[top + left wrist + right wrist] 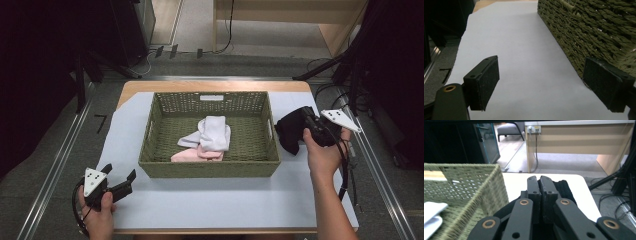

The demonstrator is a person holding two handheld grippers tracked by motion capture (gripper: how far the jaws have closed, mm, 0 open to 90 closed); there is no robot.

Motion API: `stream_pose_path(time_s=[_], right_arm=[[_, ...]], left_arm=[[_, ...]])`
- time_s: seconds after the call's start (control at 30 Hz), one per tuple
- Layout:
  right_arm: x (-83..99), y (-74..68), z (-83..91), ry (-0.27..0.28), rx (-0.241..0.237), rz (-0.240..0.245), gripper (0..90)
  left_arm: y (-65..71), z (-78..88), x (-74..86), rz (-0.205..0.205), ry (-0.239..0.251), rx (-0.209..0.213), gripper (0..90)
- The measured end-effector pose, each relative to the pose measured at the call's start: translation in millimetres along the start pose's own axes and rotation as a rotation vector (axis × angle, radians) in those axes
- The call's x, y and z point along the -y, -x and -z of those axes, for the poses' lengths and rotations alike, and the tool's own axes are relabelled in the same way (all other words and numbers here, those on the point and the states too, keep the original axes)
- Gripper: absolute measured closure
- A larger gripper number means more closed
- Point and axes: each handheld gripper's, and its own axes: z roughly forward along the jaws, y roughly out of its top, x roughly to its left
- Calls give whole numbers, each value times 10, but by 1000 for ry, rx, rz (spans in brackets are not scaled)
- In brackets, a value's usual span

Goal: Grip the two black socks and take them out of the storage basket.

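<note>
A green woven basket (155, 130) stands mid-table and holds a white garment (214, 132) over a pink one (196, 155). To the right of the basket my right gripper (300, 122) is shut on a black cloth (287, 131) that hangs from its jaws just above the table. In the right gripper view the jaws stand pressed together with the black cloth (564, 188) showing past them and the basket wall (474, 190) at left. My left gripper (120, 177) is open at the table's front left corner, empty. The left gripper view shows its pads (485, 82) wide apart beside the basket wall (584, 32).
A white sheet (210, 200) covers the wooden table. Metal rails (60, 165) run along both sides of the table. Cables and black stand legs (325, 67) lie on the floor behind, and a wooden desk (584, 140) stands farther back.
</note>
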Motion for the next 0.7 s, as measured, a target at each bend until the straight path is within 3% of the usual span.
stream_pose_path(time_s=[0.03, 0.07, 0.1, 0.27, 0.43, 0.7], right_arm=[[30, 17, 0, -5, 6, -25, 804], [30, 17, 0, -5, 6, -25, 804], [39, 32, 15, 5, 8, -35, 732], [22, 73, 86, 10, 16, -34, 624], [11, 133, 189, 30, 0, -62, 552], [89, 246, 355, 26, -3, -33, 477]], left_arm=[[0, 0, 0, 0, 1, 0, 154], [0, 1, 0, 1, 1, 0, 154], [-2, 2, 0, 1, 0, 1, 154], [-3, 3, 0, 3, 0, 1, 154], [-2, 2, 0, 2, 0, 0, 154], [2, -1, 1, 0, 2, -1, 154]])
